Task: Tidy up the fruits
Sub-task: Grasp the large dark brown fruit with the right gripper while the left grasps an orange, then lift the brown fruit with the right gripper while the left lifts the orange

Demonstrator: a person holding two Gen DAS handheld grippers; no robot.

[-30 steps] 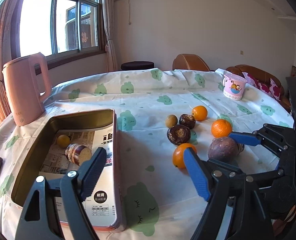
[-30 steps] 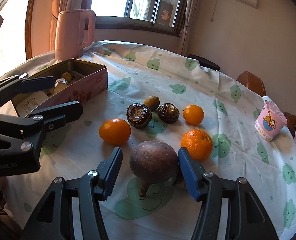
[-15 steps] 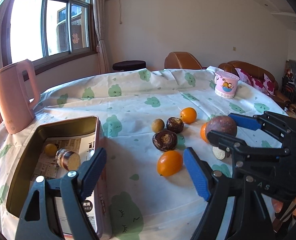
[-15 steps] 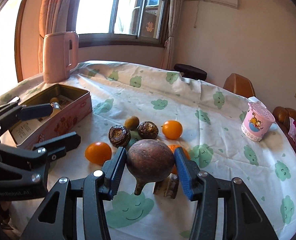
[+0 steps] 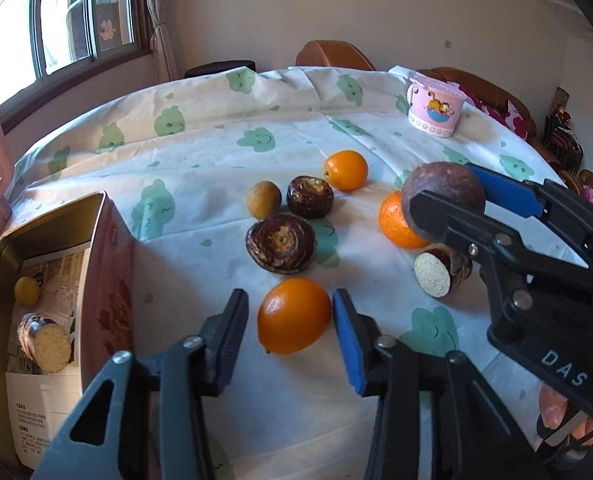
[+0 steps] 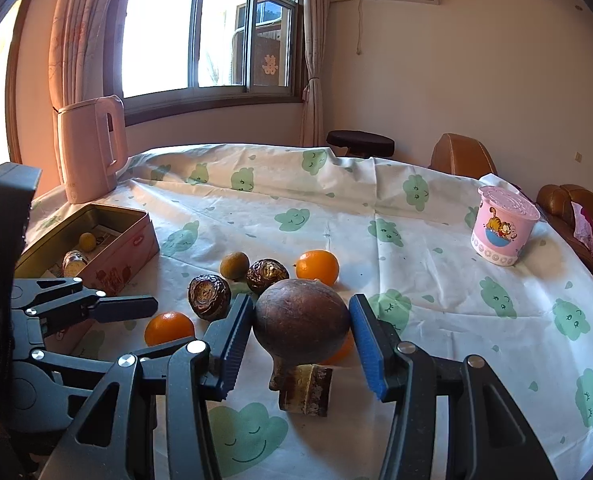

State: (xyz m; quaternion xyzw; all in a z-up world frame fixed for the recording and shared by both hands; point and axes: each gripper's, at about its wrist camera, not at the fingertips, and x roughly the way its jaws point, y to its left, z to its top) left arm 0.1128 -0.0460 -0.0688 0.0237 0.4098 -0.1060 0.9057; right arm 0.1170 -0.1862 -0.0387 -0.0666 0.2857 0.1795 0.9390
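1. Two tools are at work over the desk [image 5: 216, 152]. The right tool [image 6: 301, 334] is clenched on a brown fruit [image 6: 301, 318], held clear of the cloth, its stalk hanging below the pads; I judge it is lifted so it can be carried across to the tin [image 6: 134, 240].
2. Left tool [image 5: 290, 332] is released, jaws wide, with an orange [image 5: 293, 315] sitting between its pads but touching neither as far as I can see. It looks lined up to close on that fruit.
3. Ahead of the left tool lie two dark, wrinkled fruits [image 5: 280, 242], a small tan one [image 5: 263, 199] and a second orange [image 5: 345, 169], loosely grouped and waiting their turn. A third orange [image 5: 396, 220] sits partly behind the held fruit.
4. Under the right tool, a cut piece [image 5: 436, 274] with a pale face rests on the cloth.
5. To the left tool's left stands the open tin, already holding a small yellow fruit [image 5: 27, 290] and a similar cut piece [image 5: 46, 342], so sorting seems only begun.
6. Beyond the right tool, well apart, stand a kettle [image 6: 90, 148] and a pink cup [image 6: 502, 226], not part of the job.
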